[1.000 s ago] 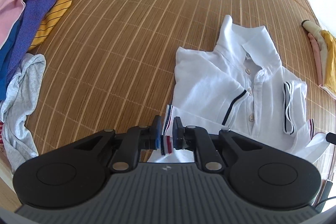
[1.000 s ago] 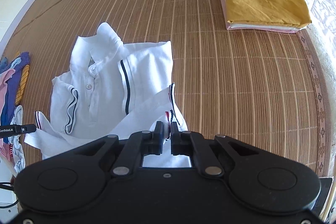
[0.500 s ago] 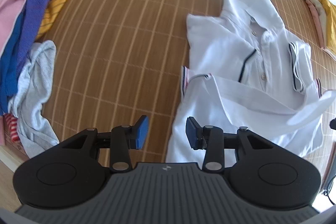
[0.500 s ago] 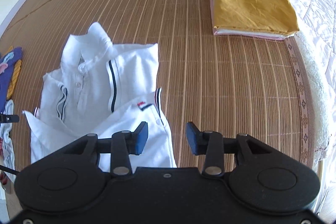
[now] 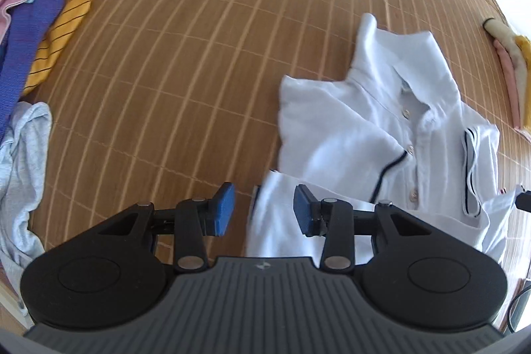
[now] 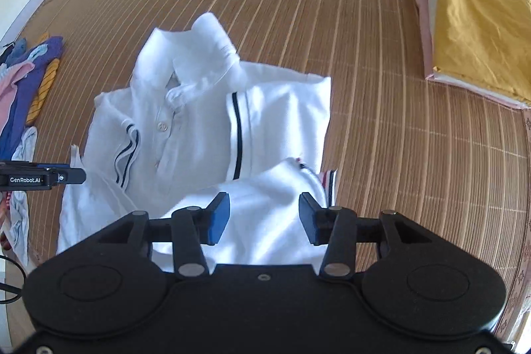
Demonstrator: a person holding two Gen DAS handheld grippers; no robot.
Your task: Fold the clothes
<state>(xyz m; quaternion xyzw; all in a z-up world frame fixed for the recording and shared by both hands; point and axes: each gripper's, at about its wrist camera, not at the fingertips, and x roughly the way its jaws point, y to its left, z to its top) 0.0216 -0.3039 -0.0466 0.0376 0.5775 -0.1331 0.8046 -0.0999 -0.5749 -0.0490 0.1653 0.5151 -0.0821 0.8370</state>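
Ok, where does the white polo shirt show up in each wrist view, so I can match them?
Left wrist: the white polo shirt lies right of centre, its bottom fold reaching under the right pad of the left claw.
Right wrist: white polo shirt left of centre, its bottom fold beneath the opening right claw.
Shared landmark: the folded yellow stack, far right in both.

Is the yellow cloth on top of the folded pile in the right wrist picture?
Yes, the yellow cloth lies on top of the folded pile, whose pink and cream layers show beneath it along its left edge.
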